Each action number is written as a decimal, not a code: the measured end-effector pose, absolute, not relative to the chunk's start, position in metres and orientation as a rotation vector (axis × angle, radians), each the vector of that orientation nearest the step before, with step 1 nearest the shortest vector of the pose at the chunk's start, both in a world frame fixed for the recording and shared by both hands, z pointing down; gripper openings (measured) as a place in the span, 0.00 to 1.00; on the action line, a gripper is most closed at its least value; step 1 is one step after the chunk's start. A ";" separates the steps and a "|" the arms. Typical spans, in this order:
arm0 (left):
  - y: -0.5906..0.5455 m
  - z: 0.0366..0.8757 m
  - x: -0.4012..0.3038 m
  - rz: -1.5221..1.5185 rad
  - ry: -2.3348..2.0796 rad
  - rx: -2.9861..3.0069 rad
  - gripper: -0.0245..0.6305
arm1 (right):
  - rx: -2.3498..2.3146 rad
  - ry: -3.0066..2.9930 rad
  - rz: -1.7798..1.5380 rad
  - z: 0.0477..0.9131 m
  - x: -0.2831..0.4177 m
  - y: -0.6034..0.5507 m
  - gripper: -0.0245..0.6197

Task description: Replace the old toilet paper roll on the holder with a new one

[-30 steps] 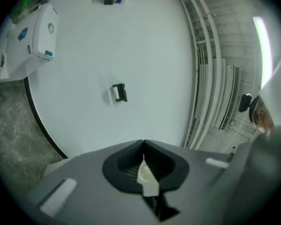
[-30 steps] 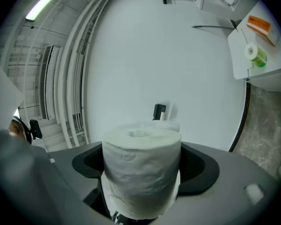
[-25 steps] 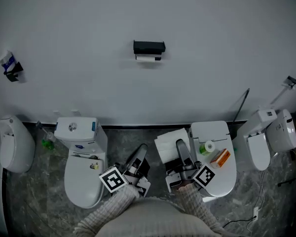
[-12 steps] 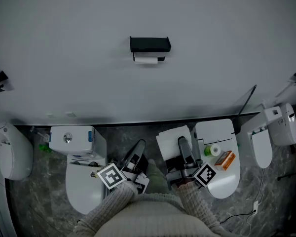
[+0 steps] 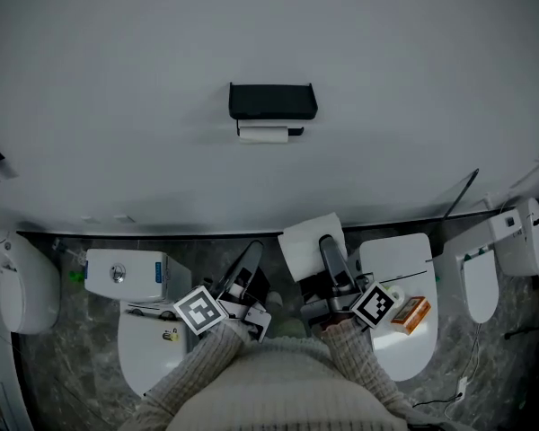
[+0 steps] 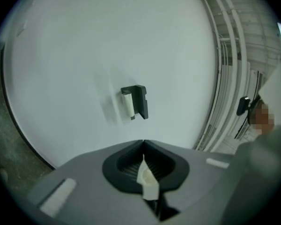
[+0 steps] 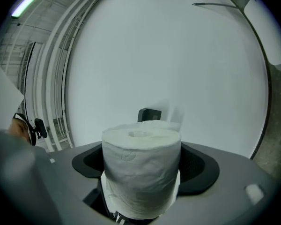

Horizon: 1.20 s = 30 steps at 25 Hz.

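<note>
A black holder (image 5: 272,101) hangs on the white wall with the thin old roll (image 5: 262,134) on its bar underneath. In the left gripper view the holder (image 6: 140,101) and old roll (image 6: 128,105) lie straight ahead, still far off. My left gripper (image 5: 251,260) is shut, with a small white scrap (image 6: 148,181) stuck between its jaws. My right gripper (image 5: 329,243) is shut on a full new toilet paper roll (image 5: 307,243). That roll (image 7: 141,170) stands upright between the jaws and hides most of the holder (image 7: 149,113) behind it.
A toilet with its tank (image 5: 126,276) stands at the lower left. A closed toilet lid (image 5: 404,260) at the right bears an orange box (image 5: 410,312). A urinal (image 5: 18,281), another toilet (image 5: 508,241) and a leaning rod (image 5: 463,194) flank them on dark marble floor.
Both grippers have come nearer the wall along with my head; the holder looks larger. The new roll stays in the right gripper and the left stays shut.
</note>
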<state>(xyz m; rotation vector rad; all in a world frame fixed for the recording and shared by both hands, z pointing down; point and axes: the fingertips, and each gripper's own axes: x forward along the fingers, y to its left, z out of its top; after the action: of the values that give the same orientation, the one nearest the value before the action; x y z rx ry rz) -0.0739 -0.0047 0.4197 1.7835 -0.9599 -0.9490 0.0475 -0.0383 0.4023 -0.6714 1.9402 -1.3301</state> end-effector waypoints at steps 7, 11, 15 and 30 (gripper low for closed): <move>-0.071 0.413 -0.074 -1.000 -1.002 1.787 0.04 | -0.636 1.975 -1.363 0.403 0.048 -0.098 0.72; -0.093 0.411 -0.067 -1.037 -0.994 1.776 0.04 | -0.628 1.986 -1.367 0.406 0.052 -0.119 0.72; -0.104 0.413 -0.069 -1.046 -0.987 1.756 0.04 | -0.622 1.971 -1.389 0.410 0.050 -0.126 0.72; -0.140 0.403 -0.077 -1.021 -0.940 1.747 0.04 | -0.627 1.928 -1.411 0.409 0.040 -0.151 0.72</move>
<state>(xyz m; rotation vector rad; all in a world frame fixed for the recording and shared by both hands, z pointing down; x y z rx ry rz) -0.0771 -0.1402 0.4026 1.7472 -0.9404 -1.0207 0.0395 -0.1511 0.4091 -0.6267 1.9277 -1.4112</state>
